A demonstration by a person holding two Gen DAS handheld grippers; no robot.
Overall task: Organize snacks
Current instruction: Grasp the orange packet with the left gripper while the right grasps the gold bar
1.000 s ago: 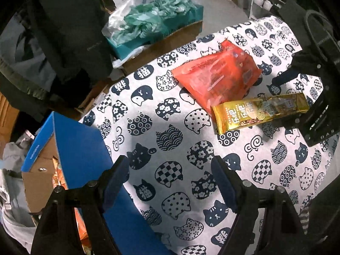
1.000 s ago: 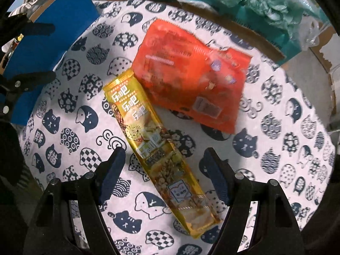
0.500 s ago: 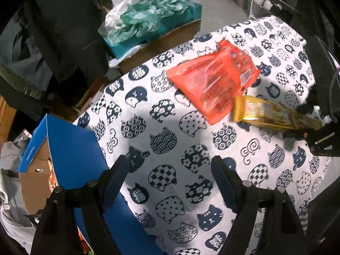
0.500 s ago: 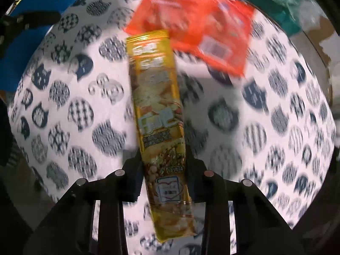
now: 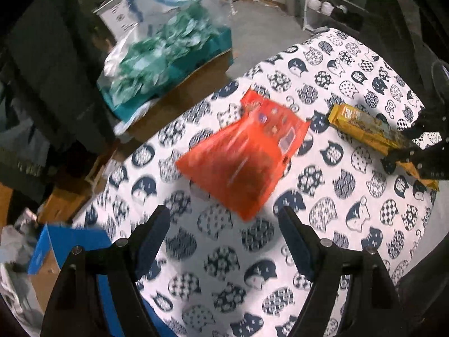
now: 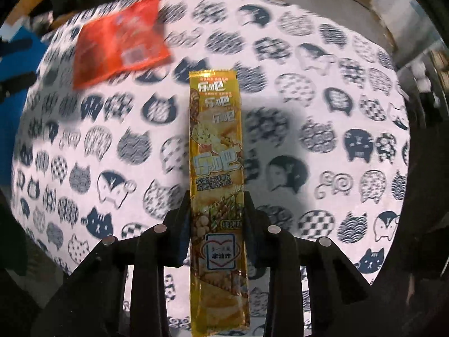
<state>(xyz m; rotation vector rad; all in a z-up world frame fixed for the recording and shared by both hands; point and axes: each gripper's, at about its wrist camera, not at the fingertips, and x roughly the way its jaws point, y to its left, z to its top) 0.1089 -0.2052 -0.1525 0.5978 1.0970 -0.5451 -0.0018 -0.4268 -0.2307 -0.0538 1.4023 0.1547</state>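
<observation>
While lying lengthwise at centre frame in the right wrist view, the yellow snack packet (image 6: 216,151) is being clamped near its lower end by the right hand-held gripper (image 6: 216,219). Orange snack bag (image 6: 118,39) is resting upper left on the cat-print bench (image 6: 336,140). Left hand-held gripper (image 5: 224,241) is standing wide, holding nothing, with the blue box (image 5: 56,247) lower left.

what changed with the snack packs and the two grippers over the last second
The right gripper shut on the long yellow snack pack, which lay loose between its open jaws a second ago, and has lifted it off the cat-print cloth, away from the orange bag. The left gripper stayed open and empty but shifted toward the orange bag, which stayed lying on the cloth. The blue box remains at the table edge.
</observation>
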